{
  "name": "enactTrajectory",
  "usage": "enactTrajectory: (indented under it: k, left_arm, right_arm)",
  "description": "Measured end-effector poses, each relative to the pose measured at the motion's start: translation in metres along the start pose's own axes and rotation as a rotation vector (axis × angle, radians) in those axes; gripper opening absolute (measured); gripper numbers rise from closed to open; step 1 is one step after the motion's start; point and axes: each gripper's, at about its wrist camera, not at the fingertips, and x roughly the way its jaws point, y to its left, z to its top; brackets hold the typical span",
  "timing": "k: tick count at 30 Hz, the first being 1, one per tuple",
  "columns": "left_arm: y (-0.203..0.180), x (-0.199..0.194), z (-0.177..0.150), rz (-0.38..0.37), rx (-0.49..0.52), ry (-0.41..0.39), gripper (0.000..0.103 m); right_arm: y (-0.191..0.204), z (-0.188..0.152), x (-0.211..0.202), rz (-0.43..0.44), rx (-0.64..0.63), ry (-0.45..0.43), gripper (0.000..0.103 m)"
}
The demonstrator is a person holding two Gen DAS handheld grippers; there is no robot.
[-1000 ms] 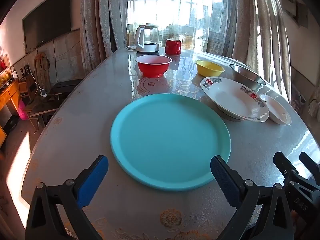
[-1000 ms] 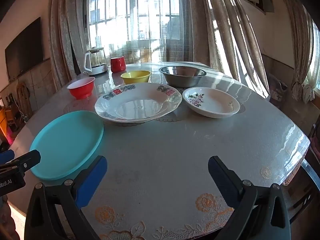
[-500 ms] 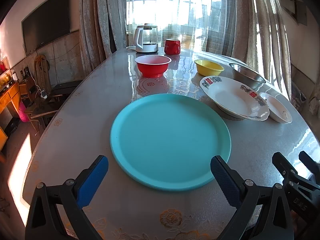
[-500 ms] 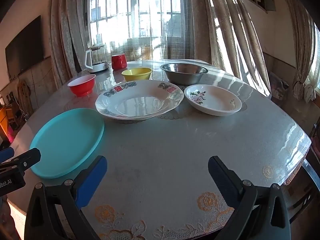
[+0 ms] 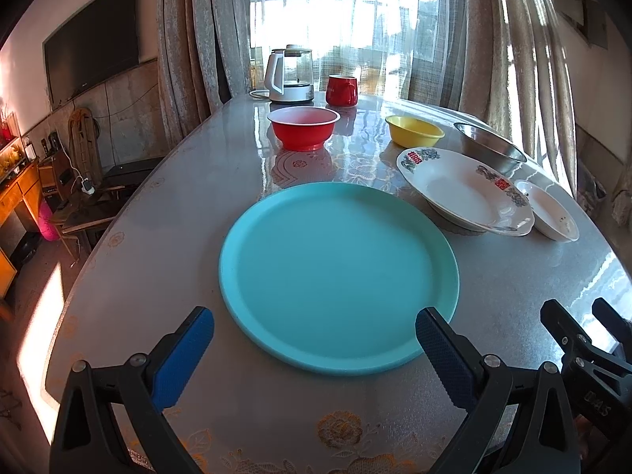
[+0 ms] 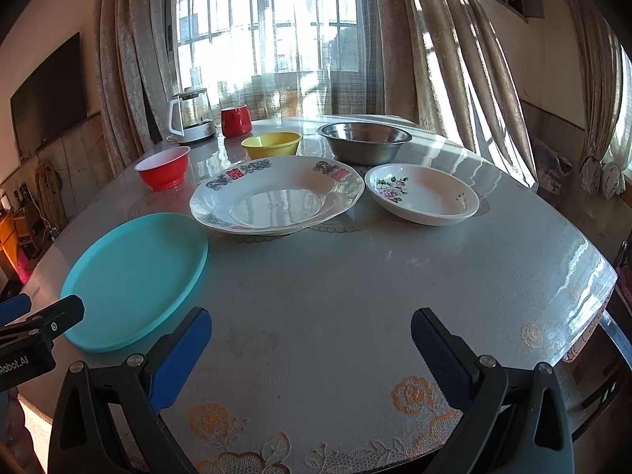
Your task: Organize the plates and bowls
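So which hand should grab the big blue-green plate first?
Probably the left. The left gripper is open and pointed at the teal plate, whose near rim sits between its fingers. The right gripper is open too, over bare table.

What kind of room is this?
Probably a home dining or living room: a round table set with dishes, a wall-mounted TV, curtained windows and an electric kettle.

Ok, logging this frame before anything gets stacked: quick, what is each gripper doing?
Left gripper: open, holding nothing, above the teal plate.
Right gripper: open, holding nothing, over bare table.
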Motion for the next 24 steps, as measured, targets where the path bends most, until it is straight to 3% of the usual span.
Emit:
enactTrajectory:
  k: [24]
  left_arm:
    - [-0.002,0.0012,-0.0023,0.001,0.002,0.011,0.103]
  right_arm:
    - [-0.0001,-0.0024,0.001,0.011,0.004,0.011,0.103]
